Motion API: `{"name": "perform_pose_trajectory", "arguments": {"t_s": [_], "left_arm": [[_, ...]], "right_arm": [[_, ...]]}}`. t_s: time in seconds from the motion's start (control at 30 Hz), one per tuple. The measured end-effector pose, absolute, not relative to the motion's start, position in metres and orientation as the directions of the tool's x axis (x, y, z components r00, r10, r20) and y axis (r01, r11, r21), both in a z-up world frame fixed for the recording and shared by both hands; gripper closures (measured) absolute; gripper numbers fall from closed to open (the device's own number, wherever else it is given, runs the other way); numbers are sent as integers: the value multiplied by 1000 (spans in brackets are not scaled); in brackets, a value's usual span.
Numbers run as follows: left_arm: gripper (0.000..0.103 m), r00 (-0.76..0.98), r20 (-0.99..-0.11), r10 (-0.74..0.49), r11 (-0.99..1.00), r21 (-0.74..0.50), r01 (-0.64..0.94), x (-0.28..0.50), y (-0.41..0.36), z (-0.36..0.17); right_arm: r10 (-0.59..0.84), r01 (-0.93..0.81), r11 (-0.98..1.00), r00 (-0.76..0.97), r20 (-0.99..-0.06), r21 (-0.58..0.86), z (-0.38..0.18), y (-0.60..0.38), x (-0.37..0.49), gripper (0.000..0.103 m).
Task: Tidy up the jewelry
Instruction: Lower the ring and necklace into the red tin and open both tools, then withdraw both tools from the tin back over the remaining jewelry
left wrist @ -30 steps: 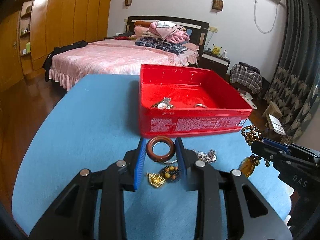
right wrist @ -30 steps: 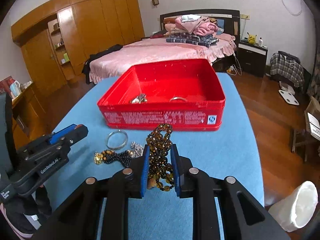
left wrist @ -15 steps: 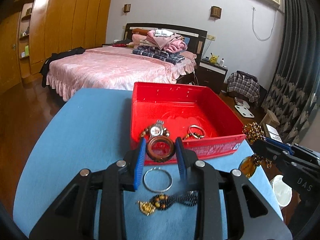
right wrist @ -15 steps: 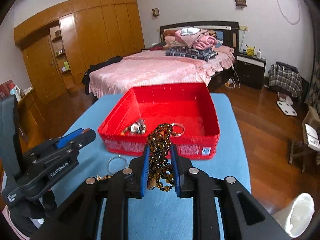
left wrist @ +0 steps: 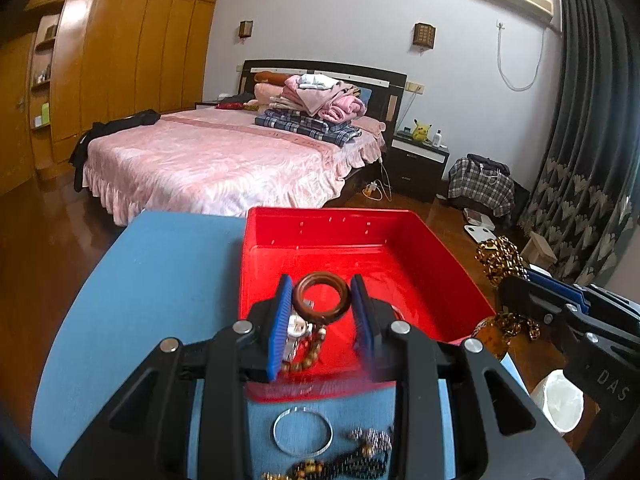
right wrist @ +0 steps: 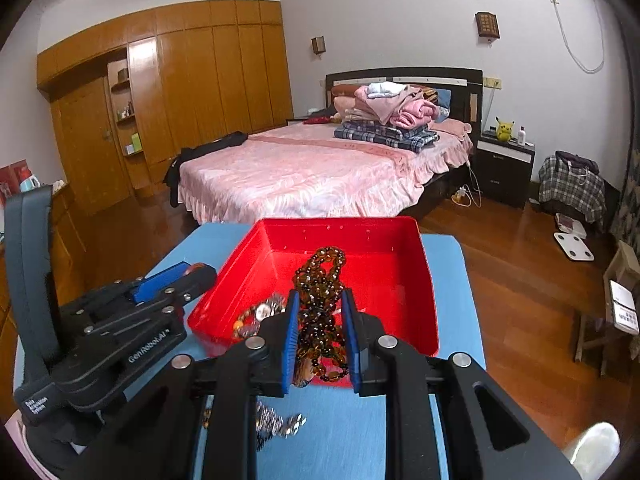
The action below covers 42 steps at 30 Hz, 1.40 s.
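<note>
My left gripper (left wrist: 322,300) is pinching a brown wooden ring (left wrist: 322,298) between its blue pads, the ring upright and facing my camera, held above the near part of the red plastic box (left wrist: 440,264). Under it, inside the box, I see a wristwatch (left wrist: 298,328) and a string of brown beads (left wrist: 308,356) at the near wall. On the blue tablecloth (left wrist: 160,280), at six o'clock from the box's near wall, lie a thin silver bangle (left wrist: 303,431), a small silvery piece (left wrist: 372,436) just at its three o'clock, and a dark beaded strand (left wrist: 344,464) by the bottom edge.

My right gripper (right wrist: 319,312) is clamped on a bunch of amber-brown bead necklace (right wrist: 320,292); the beads bulge above the pads and more hang below. From this camera the bunch sits over the near wall of the box (right wrist: 424,280), with the watch (right wrist: 266,310) at its nine o'clock inside. In the left view the same necklace (left wrist: 498,258) shows at three o'clock, just outside the box's right wall, with an amber pendant (left wrist: 490,332) dangling under the right gripper (left wrist: 516,280). The left gripper (right wrist: 192,272) sits at nine o'clock in the right view, beside the box's left wall. A silvery chain piece (right wrist: 280,420) lies on the cloth (right wrist: 452,272) under my right fingers.
</note>
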<state>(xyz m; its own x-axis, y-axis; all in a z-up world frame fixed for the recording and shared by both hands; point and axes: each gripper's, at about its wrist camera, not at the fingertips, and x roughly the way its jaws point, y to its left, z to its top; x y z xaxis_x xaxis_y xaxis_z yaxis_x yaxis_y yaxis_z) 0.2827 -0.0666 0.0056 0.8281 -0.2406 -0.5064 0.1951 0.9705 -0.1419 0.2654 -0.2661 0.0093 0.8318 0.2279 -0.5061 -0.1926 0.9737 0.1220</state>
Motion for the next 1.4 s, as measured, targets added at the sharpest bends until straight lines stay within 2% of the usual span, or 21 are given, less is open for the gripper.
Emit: {"name": "perform_pose_trajectory", "arguments": {"t_s": [0.3, 0.7, 0.73, 0.77, 0.83, 0.9, 0.97, 1.07, 1.17, 1.4], "left_arm": [[75, 820, -519, -241, 970, -145, 194, 311, -71, -1], [74, 792, -566, -230, 973, -136, 186, 351, -75, -18], [74, 784, -577, -226, 974, -131, 185, 354, -76, -20], [73, 780, -585, -222, 975, -126, 183, 355, -76, -22], [65, 779, -589, -216, 976, -123, 177, 355, -74, -23], [53, 785, -583, -212, 977, -129, 168, 351, -71, -21], [45, 793, -572, -209, 978, -138, 158, 344, -64, -15], [31, 809, -557, -188, 982, -122, 145, 329, -55, -6], [17, 812, -557, -175, 985, -110, 137, 312, -44, -2], [16, 785, -599, -157, 988, -101, 120, 270, -20, -15]], "right_arm": [[233, -196, 973, 834, -500, 125, 8, -262, 298, 82], [233, -176, 972, 806, -545, 156, -19, -267, 340, 82], [228, -170, 973, 802, -552, 155, -21, -267, 342, 80], [221, -160, 975, 804, -552, 157, -22, -270, 343, 72], [200, -143, 979, 817, -540, 146, -20, -274, 340, 55], [189, -136, 981, 827, -529, 139, -17, -276, 336, 52], [175, -119, 983, 839, -516, 140, -15, -280, 328, 31], [177, -117, 982, 849, -497, 150, -14, -284, 313, 18], [177, -109, 981, 853, -492, 163, -16, -286, 296, 10], [196, -105, 974, 835, -514, 201, -38, -283, 257, 7]]}}
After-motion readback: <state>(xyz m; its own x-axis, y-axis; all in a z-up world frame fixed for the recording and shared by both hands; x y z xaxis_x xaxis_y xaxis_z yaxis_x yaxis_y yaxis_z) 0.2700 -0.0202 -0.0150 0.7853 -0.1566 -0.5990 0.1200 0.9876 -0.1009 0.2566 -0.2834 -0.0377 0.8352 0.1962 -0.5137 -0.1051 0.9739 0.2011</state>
